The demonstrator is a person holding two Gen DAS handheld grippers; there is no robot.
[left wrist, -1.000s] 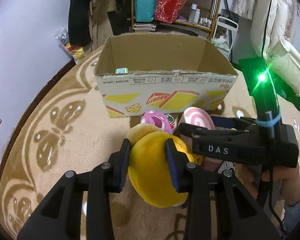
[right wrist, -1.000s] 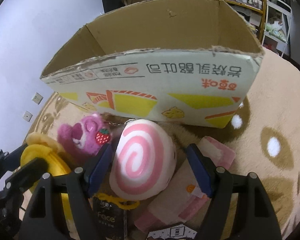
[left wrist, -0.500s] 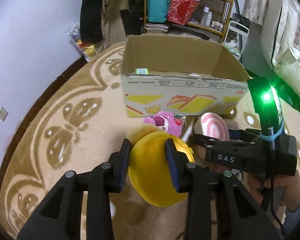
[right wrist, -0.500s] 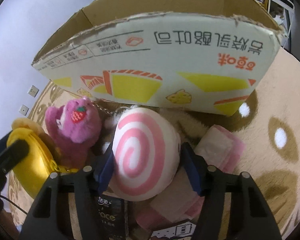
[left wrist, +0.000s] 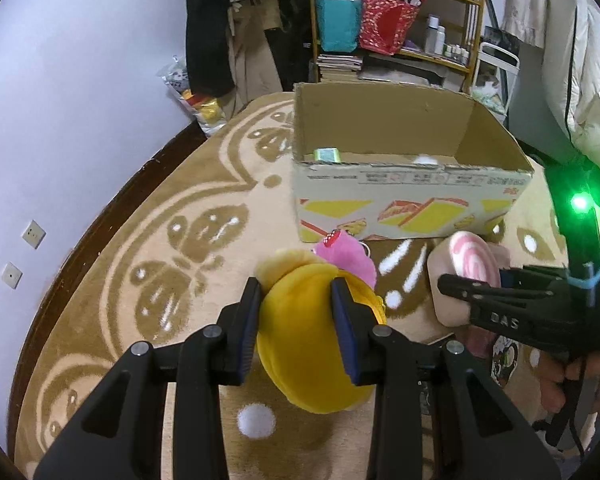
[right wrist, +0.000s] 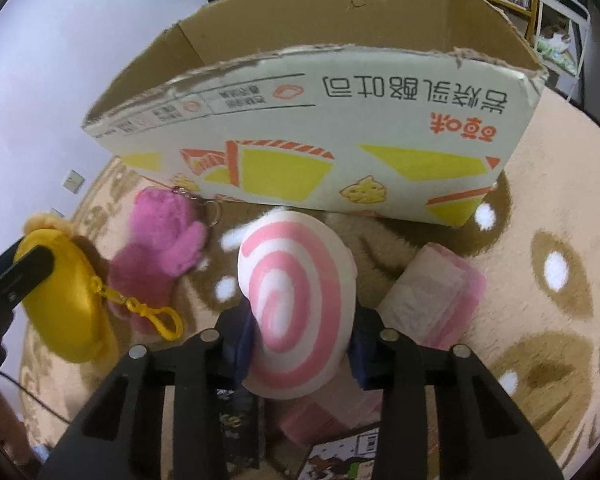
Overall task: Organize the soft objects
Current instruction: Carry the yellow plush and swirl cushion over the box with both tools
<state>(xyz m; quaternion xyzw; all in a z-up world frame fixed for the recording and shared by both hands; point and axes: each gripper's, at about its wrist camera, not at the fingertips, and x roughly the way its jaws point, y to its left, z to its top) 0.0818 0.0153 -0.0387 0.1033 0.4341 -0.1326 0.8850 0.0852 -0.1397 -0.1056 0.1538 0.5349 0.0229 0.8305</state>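
Observation:
My left gripper (left wrist: 296,332) is shut on a yellow plush toy (left wrist: 308,344) and holds it above the rug. The toy also shows at the left of the right wrist view (right wrist: 60,300), with a yellow clip hanging from it. My right gripper (right wrist: 300,344) is shut on a pink-and-white swirl plush roll (right wrist: 300,304), which also shows in the left wrist view (left wrist: 470,264). An open cardboard box (left wrist: 404,204) stands just beyond both; in the right wrist view its printed front wall (right wrist: 320,140) is close. A pink plush bear (right wrist: 160,248) lies on the rug in front of the box.
A folded pink cloth (right wrist: 432,292) lies to the right of the roll. Printed packets (right wrist: 340,456) lie under my right gripper. A small green item (left wrist: 327,155) sits inside the box. A cluttered shelf (left wrist: 392,32) and hanging clothes stand behind. The wall is to the left.
My right gripper has closed on the swirl roll and lifted it. My left gripper has risen with the yellow toy, and the box now looks farther away.

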